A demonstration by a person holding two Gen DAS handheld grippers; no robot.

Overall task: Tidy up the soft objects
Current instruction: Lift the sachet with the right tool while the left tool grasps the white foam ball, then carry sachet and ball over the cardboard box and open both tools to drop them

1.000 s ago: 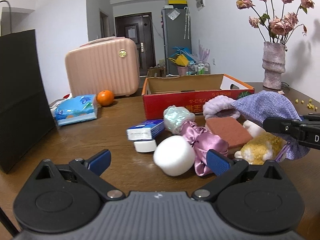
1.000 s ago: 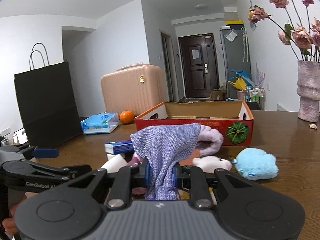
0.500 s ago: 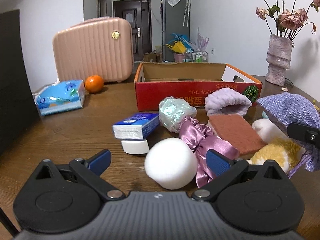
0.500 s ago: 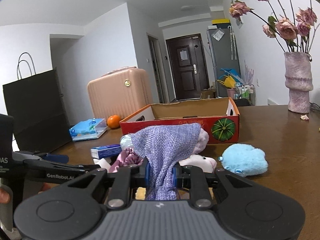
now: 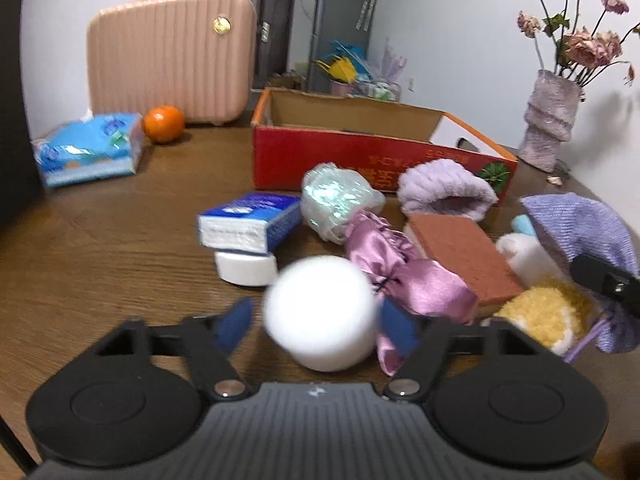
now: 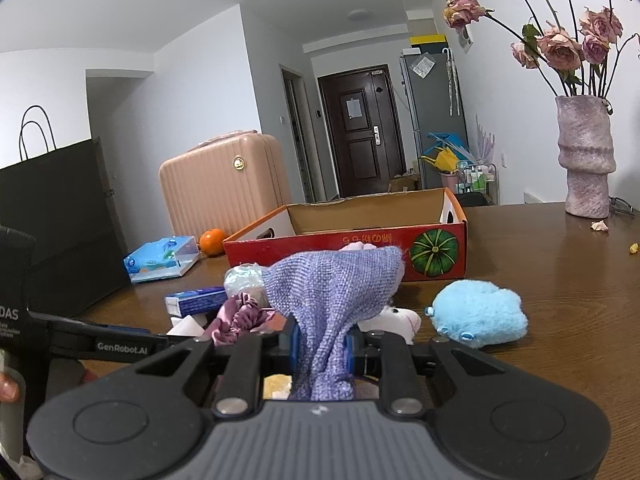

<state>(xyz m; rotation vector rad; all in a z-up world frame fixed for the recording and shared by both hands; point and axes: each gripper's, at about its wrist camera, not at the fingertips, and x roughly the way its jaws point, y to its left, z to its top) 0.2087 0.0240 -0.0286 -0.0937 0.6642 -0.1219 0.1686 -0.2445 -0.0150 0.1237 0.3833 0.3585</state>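
Right gripper is clamped on the purple knit cloth, held above the pile; left gripper is spread around the white foam ball, not yet squeezed. Ball could be nudged away if closure is off-centre; dangling cloth may snag the satin scrunchie before the red box.

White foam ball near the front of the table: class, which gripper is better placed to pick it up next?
Left. The left gripper is open with the white foam ball between its fingers; the right gripper is shut on the purple knit cloth.
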